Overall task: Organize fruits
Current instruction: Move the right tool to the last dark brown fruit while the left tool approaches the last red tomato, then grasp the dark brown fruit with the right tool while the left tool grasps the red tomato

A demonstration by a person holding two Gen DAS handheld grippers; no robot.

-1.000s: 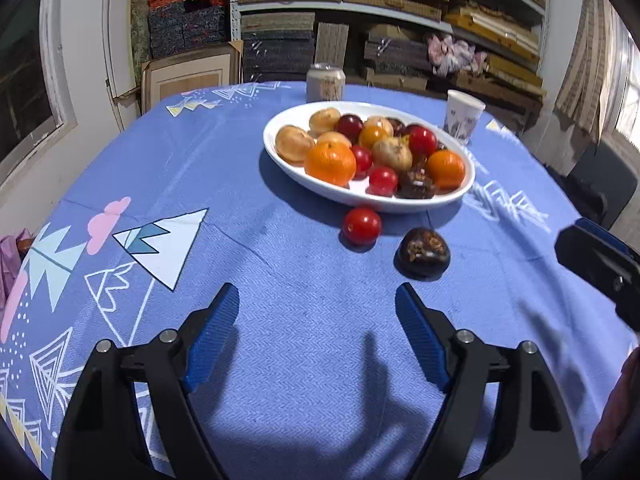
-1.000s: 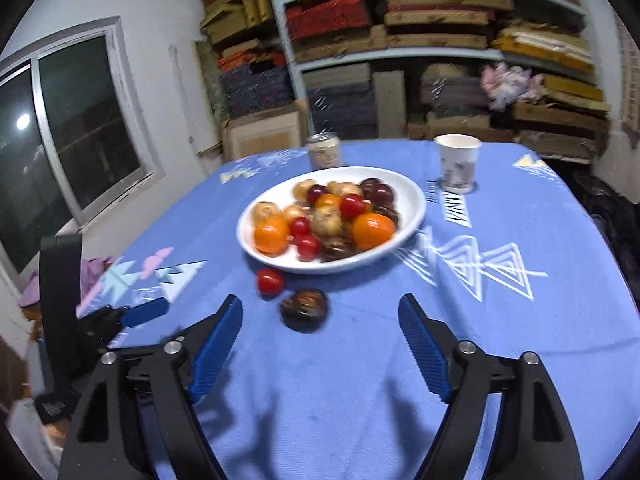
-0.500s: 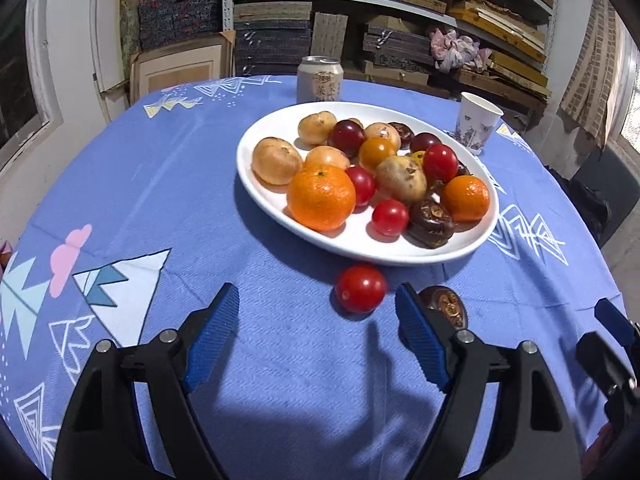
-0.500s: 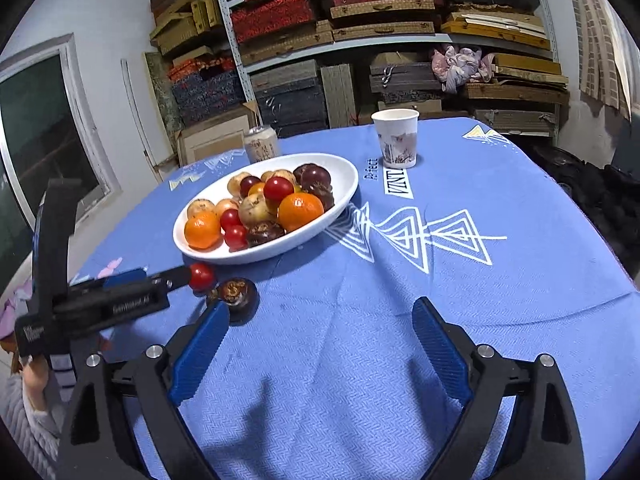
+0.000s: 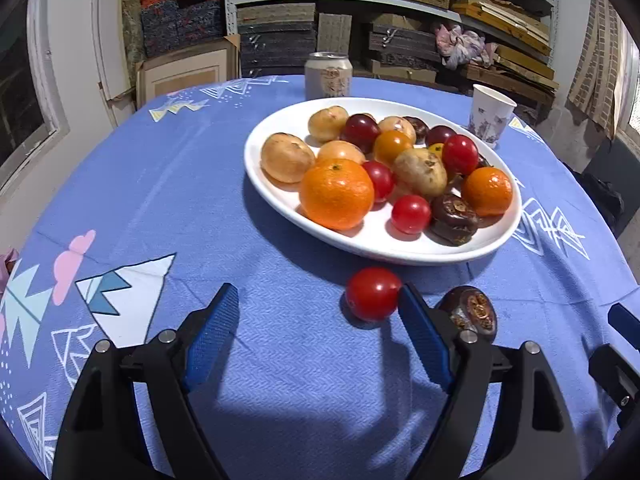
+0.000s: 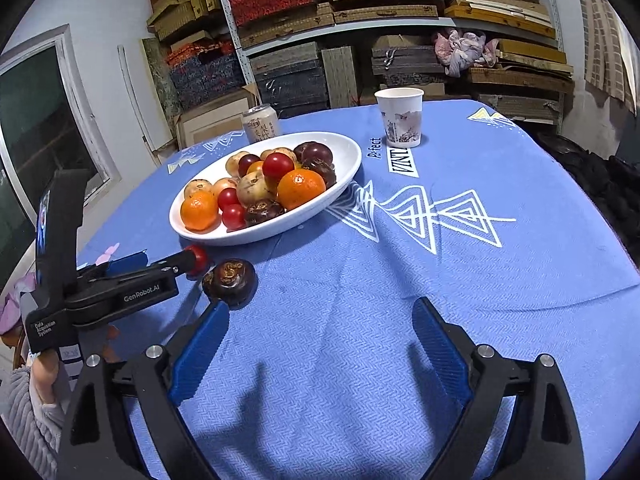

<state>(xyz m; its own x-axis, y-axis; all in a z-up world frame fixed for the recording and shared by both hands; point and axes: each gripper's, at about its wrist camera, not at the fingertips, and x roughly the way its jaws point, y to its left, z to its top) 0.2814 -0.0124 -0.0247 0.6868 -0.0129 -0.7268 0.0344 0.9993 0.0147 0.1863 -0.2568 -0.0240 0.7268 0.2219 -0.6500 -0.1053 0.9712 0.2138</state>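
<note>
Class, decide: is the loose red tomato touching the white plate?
Apart. The left wrist view shows blue cloth between the red tomato and the white plate rim.

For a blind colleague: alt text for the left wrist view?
The open left tool reaches toward a red tomato on a blue tablecloth, its right finger beside the tomato. Behind sits a white plate of fruit.

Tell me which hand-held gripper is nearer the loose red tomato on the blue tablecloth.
Left. The left hand-held gripper has one finger beside the small round red tomato; the right hand-held gripper sits farther back.
</note>
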